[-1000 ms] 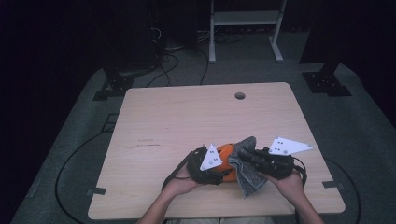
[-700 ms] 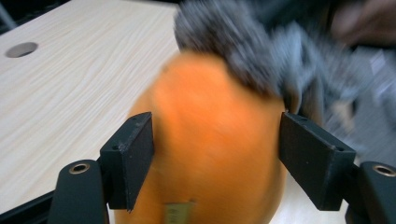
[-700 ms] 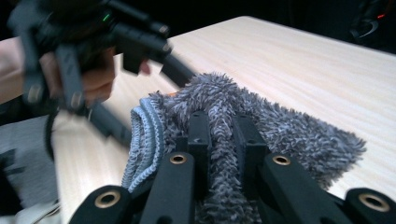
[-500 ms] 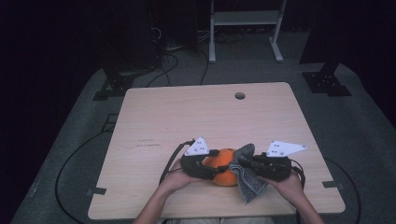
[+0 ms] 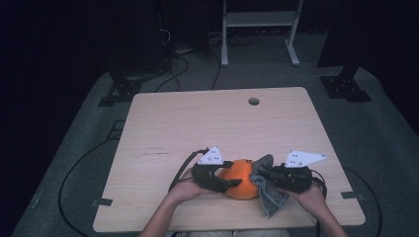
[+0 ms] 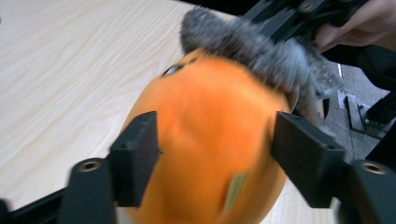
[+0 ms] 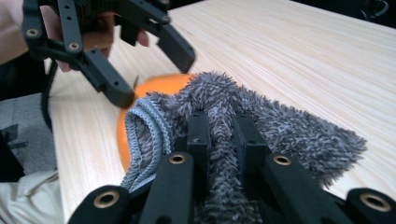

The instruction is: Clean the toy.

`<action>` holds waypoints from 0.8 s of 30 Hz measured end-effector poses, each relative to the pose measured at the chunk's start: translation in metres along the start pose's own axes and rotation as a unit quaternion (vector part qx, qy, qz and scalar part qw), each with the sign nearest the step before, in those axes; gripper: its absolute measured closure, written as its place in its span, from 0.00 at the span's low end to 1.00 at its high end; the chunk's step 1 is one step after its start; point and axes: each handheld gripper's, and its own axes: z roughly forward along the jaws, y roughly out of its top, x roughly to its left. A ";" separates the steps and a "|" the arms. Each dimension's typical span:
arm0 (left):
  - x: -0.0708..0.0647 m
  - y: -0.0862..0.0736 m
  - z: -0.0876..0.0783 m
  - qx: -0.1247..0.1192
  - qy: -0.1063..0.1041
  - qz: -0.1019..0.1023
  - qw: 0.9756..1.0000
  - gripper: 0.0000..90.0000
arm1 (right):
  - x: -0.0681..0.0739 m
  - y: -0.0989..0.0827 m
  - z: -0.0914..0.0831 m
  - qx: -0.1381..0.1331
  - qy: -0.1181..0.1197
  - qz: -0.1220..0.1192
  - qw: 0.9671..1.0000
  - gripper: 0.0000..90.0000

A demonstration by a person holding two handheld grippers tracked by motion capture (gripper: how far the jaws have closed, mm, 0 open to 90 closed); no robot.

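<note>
High view: orange ball on table between left gripper, jaws just opened, flanking it, and right gripper, clamped on grey cloth touching its right side.

A pale wooden surface stands over grey floor, a round hole near its far edge. At the near edge lies an orange ball. The left gripper comes at it from the left, a white three-cornered plate on top, its jaws having just been opening with the ball between them — their contact cannot be made out. The right gripper sits just right of the ball, jaws closed on a grey cloth that touches the ball and hangs toward the near edge. Hands hold both — forearms enter from below.
</note>
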 end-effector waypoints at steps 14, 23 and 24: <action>-0.015 0.005 0.007 0.050 -0.044 0.043 0.997 0.38 | 0.002 0.001 0.001 -0.006 0.011 0.013 1.000 0.87; -0.005 0.024 0.020 0.063 -0.050 0.067 0.995 0.15 | 0.006 -0.011 -0.001 0.001 0.059 -0.019 0.998 0.87; -0.003 0.026 0.025 0.079 -0.045 0.071 0.993 0.14 | 0.006 -0.013 -0.002 0.001 0.063 -0.020 0.998 0.87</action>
